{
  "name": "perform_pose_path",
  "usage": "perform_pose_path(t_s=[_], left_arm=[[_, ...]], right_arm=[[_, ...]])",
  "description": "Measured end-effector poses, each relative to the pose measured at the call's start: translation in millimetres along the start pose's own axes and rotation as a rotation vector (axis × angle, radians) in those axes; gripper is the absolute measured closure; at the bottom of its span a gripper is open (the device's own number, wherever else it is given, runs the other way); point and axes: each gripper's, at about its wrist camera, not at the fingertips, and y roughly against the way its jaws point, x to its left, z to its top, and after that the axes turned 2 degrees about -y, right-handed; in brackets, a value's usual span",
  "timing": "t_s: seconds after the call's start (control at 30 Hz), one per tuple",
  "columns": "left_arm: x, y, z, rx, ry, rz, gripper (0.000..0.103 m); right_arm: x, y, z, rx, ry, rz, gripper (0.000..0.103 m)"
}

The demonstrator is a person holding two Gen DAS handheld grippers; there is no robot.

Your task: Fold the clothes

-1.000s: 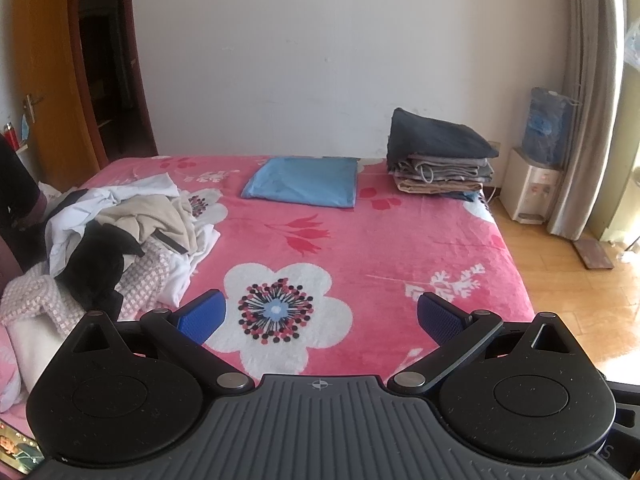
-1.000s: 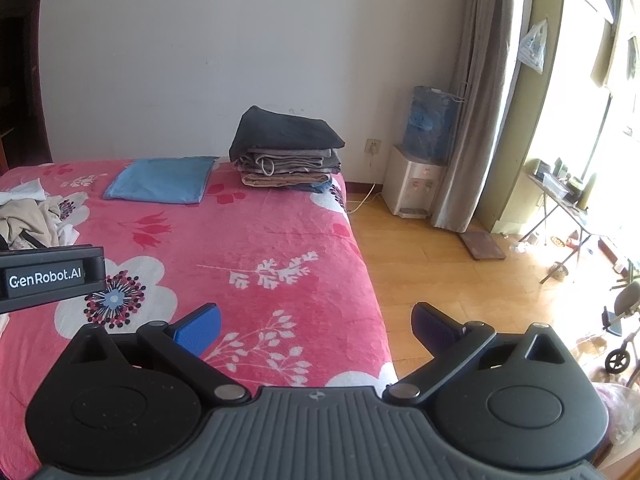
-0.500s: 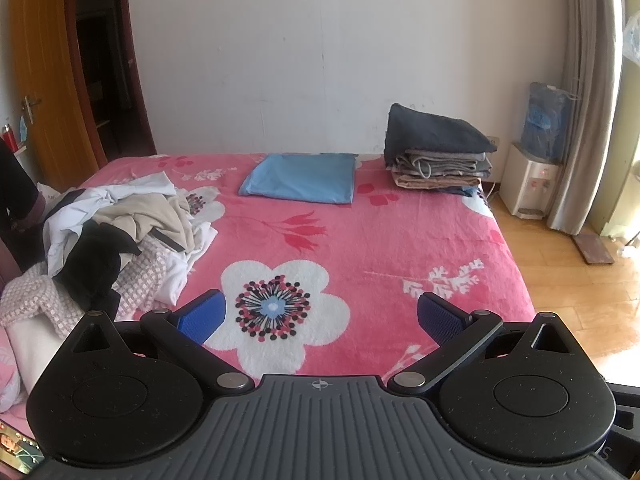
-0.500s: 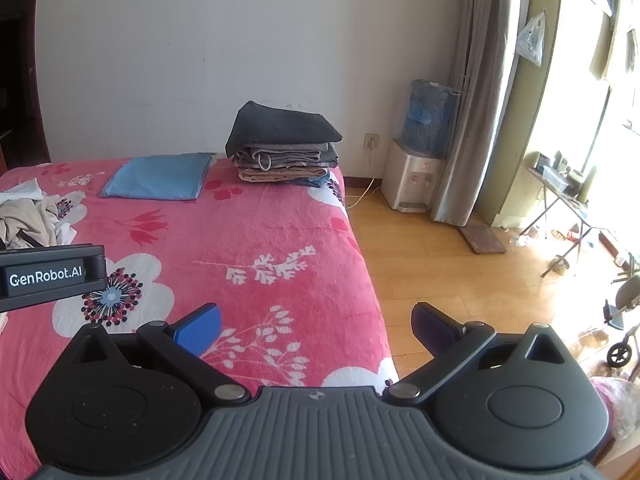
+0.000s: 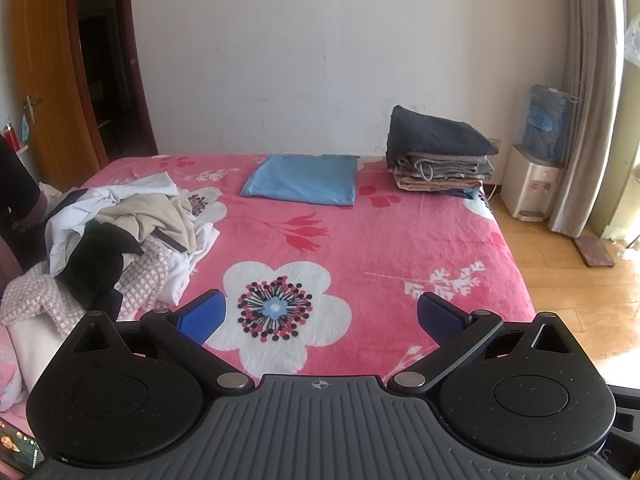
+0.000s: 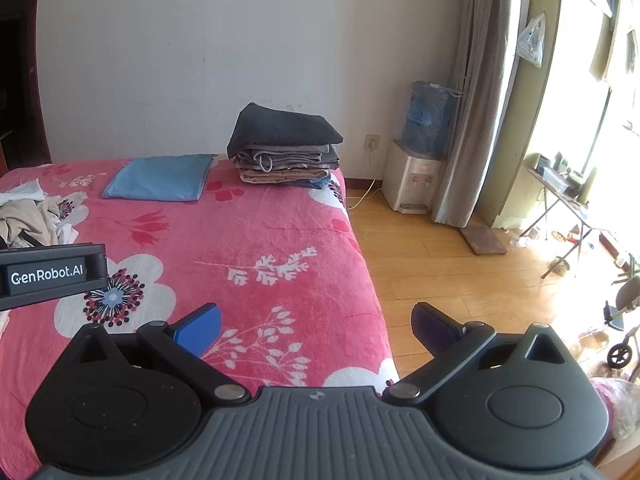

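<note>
Left hand-held gripper: jaws spread, empty.
Right hand-held gripper: jaws spread, empty.
Rumpled heap of unfolded clothes: pink floral bed, left side.

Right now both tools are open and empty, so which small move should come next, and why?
Probably move the left tool left and forward toward the unfolded pile to pick its top garment. The pile lies on that side of the bed, while the folded stack and blue folded cloth look finished.
</note>
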Motion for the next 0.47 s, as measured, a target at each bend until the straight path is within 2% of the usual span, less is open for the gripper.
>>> perform_pose_path(t_s=[0.47], left_arm=[[-0.4, 0.0, 0.7, 0.002, 0.005, 0.006, 0.0]], right_arm=[[1.7, -0.4, 0.2, 0.003, 0.002, 0.001, 0.0]])
